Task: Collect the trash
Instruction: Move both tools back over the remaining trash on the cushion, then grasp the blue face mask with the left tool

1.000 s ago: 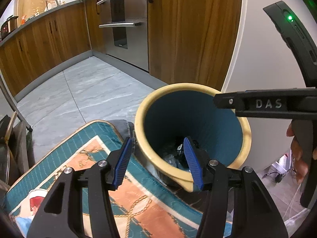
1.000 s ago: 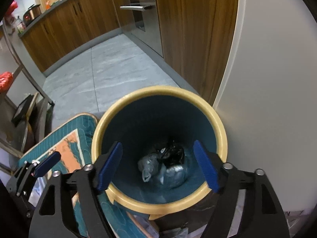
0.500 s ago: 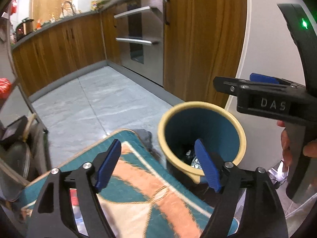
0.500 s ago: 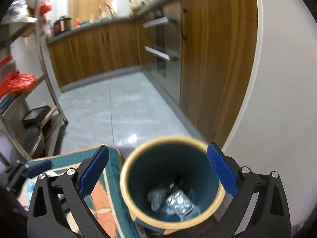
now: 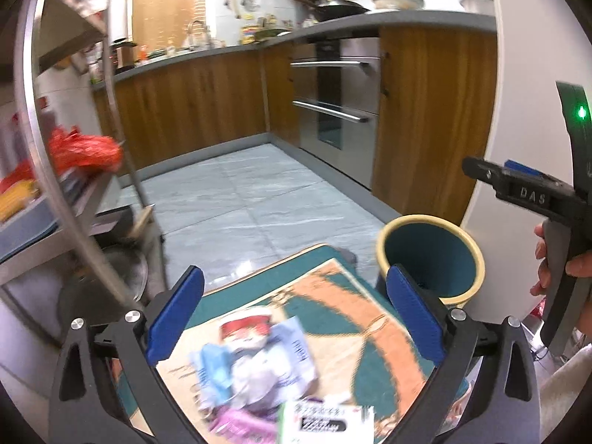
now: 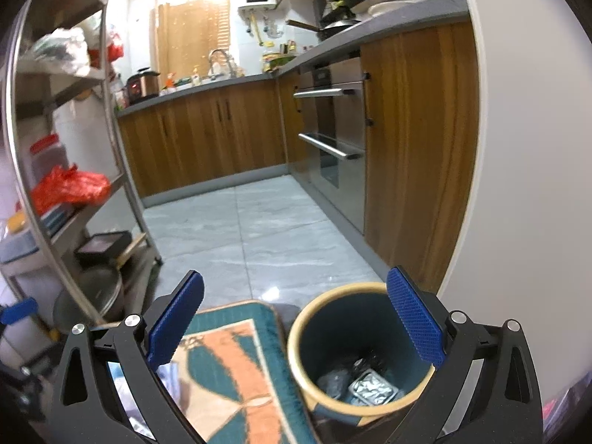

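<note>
A teal bin with a yellow rim (image 5: 433, 255) stands on the floor by the white wall; in the right wrist view (image 6: 355, 351) it holds a silver blister pack (image 6: 372, 388) and dark wrappers. Crumpled wrappers and a printed packet (image 5: 255, 366) lie on a patterned cloth (image 5: 370, 333) left of the bin. My left gripper (image 5: 292, 318) is open and empty above that trash. My right gripper (image 6: 296, 322) is open and empty above the bin's left rim; it also shows at the right of the left wrist view (image 5: 525, 192).
A metal shelf rack (image 6: 74, 170) with a red bag (image 6: 66, 188) stands on the left. Wooden cabinets and a steel oven (image 6: 333, 140) line the back and right. Grey tile floor (image 6: 259, 240) lies beyond the cloth.
Both grippers have risen and pulled back from the bin. The left one opened wider and swung left over the trash on the cloth. The right one stays open.
</note>
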The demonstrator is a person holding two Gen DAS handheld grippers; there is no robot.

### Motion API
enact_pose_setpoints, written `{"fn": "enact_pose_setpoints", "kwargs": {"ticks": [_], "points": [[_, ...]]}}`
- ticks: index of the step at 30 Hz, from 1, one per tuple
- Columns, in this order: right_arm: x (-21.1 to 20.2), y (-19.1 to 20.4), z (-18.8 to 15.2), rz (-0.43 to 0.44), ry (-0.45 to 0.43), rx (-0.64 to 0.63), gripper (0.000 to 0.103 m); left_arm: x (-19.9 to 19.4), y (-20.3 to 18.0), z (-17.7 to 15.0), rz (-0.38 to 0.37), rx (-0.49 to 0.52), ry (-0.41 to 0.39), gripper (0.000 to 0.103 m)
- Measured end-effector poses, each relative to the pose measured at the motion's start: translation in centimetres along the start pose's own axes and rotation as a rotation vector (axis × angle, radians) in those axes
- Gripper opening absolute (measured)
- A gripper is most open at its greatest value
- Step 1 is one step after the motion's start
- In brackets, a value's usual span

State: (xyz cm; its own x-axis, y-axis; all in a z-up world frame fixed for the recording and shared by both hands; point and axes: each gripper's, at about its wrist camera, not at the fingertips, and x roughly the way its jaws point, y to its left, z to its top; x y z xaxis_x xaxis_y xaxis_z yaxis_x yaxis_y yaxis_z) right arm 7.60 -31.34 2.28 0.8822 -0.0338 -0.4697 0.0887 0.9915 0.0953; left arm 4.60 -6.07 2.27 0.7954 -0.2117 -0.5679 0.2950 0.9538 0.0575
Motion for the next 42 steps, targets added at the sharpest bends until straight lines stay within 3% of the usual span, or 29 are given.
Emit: {"fn": "enact_pose_setpoints", "kwargs": {"ticks": [8, 12, 20, 33, 42], "points": [[0.8, 6.2, -2.9, 0.111, 0.147, -0.044, 0.098, -1.4, 5.6, -2.7, 0.12, -0.082, 0.059, 0.097], [1.8, 8.3, -4.4, 0.115, 0.21, -0.052, 0.098, -1.1, 7.9, -4.3, 0.179, -0.076, 0.102, 0.097], [5.0, 11.6, -7.0, 0.097, 0.324, -0.079, 0.098, -0.8, 10.8, -6.9, 0.224, -0.06, 0.168, 0.097], [9.7, 16.7, -10.2, 0.112, 0.496, -0.158, 0.098, 4.0, 11.9, -10.5, 0.195, -0.03, 0.307, 0.097], [12.1, 15.8, -10.5, 0.129, 0.539, -0.114, 0.096, 9.0, 11.1, -11.2, 0.151, -0.031, 0.384, 0.097]]}}
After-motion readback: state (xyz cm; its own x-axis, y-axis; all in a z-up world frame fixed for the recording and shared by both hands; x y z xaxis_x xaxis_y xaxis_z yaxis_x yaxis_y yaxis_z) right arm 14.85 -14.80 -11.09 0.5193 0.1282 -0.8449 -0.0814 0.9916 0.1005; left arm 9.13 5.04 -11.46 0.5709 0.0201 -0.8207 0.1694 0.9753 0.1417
